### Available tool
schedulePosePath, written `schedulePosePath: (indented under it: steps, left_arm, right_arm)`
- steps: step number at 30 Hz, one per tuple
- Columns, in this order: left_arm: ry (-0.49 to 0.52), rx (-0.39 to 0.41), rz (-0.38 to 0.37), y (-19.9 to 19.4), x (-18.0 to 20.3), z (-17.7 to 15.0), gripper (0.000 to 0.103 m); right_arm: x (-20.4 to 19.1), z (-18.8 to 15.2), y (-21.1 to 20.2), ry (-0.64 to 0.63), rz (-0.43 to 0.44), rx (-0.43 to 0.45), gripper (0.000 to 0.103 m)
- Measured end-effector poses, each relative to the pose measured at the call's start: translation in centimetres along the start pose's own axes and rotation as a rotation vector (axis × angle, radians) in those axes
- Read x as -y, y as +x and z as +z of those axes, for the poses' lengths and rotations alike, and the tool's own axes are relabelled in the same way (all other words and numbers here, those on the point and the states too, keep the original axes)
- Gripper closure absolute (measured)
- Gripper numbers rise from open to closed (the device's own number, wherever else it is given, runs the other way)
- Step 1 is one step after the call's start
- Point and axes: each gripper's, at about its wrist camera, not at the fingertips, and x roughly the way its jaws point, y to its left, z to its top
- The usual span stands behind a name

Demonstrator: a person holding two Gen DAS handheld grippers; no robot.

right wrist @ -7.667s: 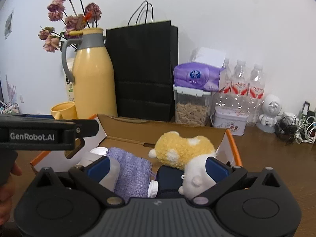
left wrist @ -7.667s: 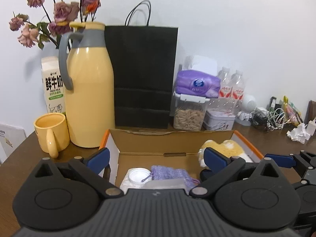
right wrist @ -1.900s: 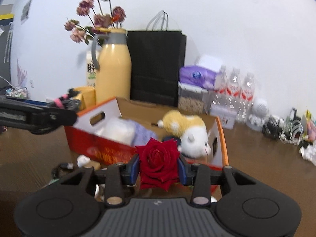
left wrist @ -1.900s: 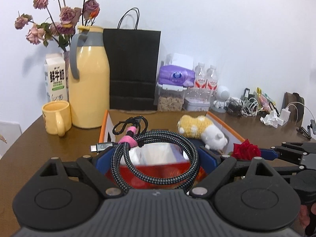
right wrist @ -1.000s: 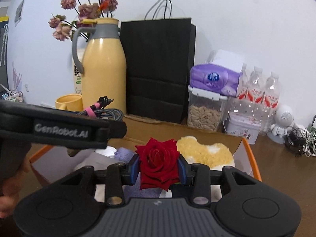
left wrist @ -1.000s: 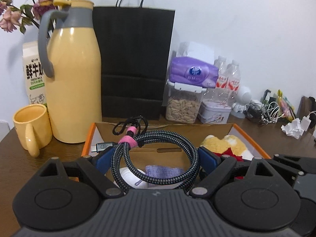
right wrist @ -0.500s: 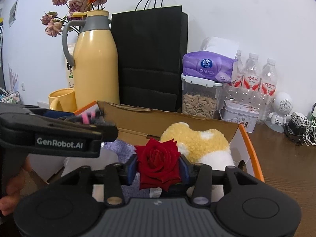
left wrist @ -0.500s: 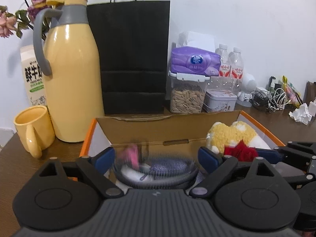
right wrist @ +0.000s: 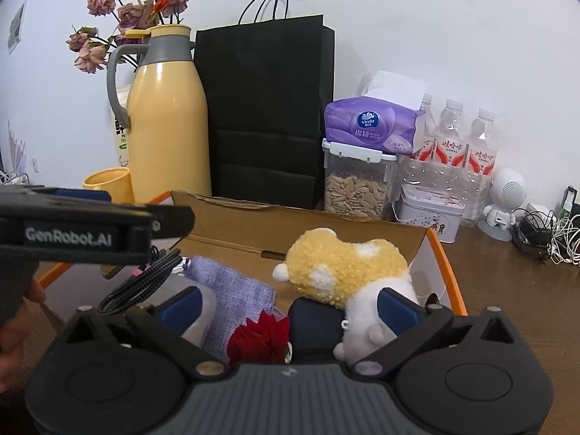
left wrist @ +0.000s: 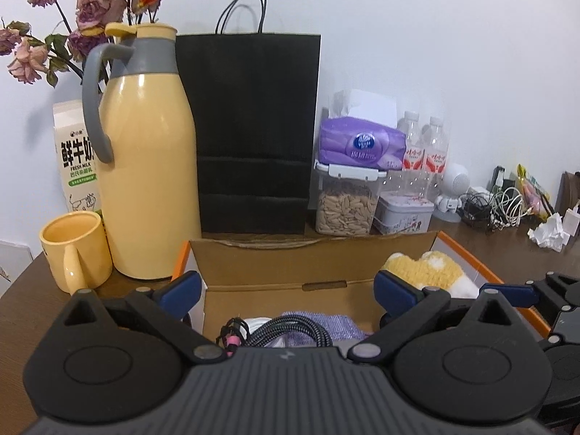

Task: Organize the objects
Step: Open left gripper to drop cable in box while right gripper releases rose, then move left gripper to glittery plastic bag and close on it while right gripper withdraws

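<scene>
"FRESH MILK" on milk carton (left wrist: 77, 156); "Vinda" on tissue pack (right wrist: 369, 129); "GenRobot.AI" on left hand-held gripper (right wrist: 108, 233)

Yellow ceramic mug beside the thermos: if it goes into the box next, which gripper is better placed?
Left. The open left gripper sits nearest the yellow ceramic mug, just ahead-left. The right gripper, jaws opening and gripping nothing, hangs over the yellow-and-white plush toy across the cardboard box.

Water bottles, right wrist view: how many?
3, in a row against the wall, right of the purple tissue pack: left, middle, right. More may hide behind.
</scene>
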Motion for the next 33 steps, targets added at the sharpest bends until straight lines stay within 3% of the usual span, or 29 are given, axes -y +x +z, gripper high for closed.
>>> schedulePosePath:
  steps: [9,17,33]
  left_arm:
    - [-0.003,0.060,-0.002,-3.4,-0.4,0.7,0.000]
    - [0.000,0.063,-0.004,-7.1,-0.7,0.0,0.000]
    - [0.021,-0.050,-0.006,-13.2,-0.6,-5.3,0.000]
  right_arm:
    - [-0.1,0.4,-3.1,-0.016,0.001,0.041,0.000]
    - [-0.1,-0.3,-7.5,-0.031,-0.001,0.081,0.000]
    - [0.5,-6.9,-13.2,-0.003,-0.012,-0.015,0.000]
